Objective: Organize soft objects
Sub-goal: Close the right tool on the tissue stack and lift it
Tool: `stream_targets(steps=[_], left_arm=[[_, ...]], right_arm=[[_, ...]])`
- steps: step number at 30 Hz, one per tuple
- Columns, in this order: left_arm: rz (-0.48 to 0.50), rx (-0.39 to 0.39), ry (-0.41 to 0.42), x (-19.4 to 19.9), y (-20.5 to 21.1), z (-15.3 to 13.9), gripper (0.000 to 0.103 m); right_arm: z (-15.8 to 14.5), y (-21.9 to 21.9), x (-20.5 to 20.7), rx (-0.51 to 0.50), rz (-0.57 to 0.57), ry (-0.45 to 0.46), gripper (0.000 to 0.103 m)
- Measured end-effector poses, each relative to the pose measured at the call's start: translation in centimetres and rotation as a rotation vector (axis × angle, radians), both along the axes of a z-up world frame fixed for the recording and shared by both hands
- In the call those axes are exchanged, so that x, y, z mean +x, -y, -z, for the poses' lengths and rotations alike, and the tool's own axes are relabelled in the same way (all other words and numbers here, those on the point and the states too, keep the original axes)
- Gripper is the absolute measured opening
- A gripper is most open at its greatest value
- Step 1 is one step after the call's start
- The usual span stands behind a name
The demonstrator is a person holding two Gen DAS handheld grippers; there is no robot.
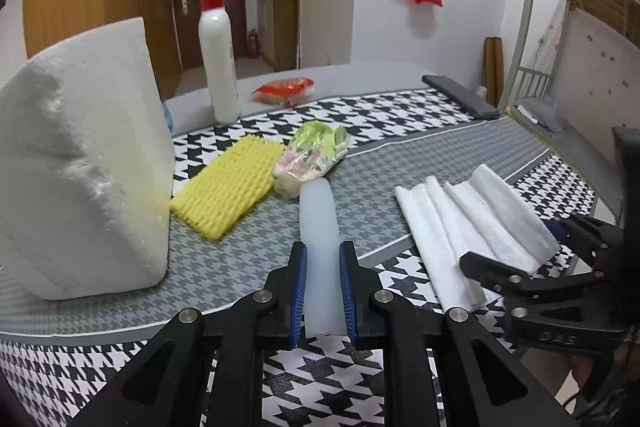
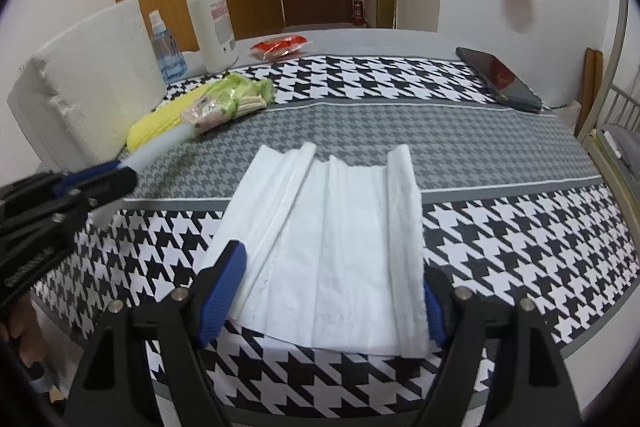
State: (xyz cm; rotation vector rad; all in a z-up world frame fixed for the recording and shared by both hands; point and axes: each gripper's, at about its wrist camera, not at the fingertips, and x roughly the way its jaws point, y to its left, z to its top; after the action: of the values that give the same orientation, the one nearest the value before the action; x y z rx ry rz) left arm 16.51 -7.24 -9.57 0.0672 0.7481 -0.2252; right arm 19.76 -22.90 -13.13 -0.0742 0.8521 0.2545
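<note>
My left gripper [image 1: 323,255] is shut on a pale translucent soft bar [image 1: 318,211], which sticks out forward between the blue pads and hangs over the houndstooth cloth [image 1: 400,163]. In the right wrist view that gripper [image 2: 120,179] enters from the left with the bar [image 2: 160,147] in it. My right gripper [image 2: 332,279] stands open, its fingers on either side of the near end of a white folded cloth [image 2: 340,219] lying flat. A yellow foam net [image 1: 228,187], a green and pink plastic packet [image 1: 312,151] and a white foam block [image 1: 80,167] lie at the left.
A white pump bottle [image 1: 218,59] with a red top and a red packet [image 1: 284,89] stand at the back. A blue spray bottle [image 2: 164,47] sits behind the foam block. A black flat device [image 2: 500,75] lies at the far right; a metal bed frame [image 1: 520,27] stands beyond the table.
</note>
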Motion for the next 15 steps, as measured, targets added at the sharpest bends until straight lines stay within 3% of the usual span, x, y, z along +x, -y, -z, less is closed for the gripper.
stream_targets(steps=[13, 15], left_arm=[[-0.008, -0.019, 0.046, -1.5, -2.0, -0.3, 0.018], [-0.007, -0.028, 0.048, -1.7, -2.3, -0.4, 0.018]], right_arm=[[0.2, -1.1, 0.3, -0.059, 0.029, -0.010, 0.087], [0.3, -1.2, 0.6, -0.057, 0.014, -0.030, 0.097]])
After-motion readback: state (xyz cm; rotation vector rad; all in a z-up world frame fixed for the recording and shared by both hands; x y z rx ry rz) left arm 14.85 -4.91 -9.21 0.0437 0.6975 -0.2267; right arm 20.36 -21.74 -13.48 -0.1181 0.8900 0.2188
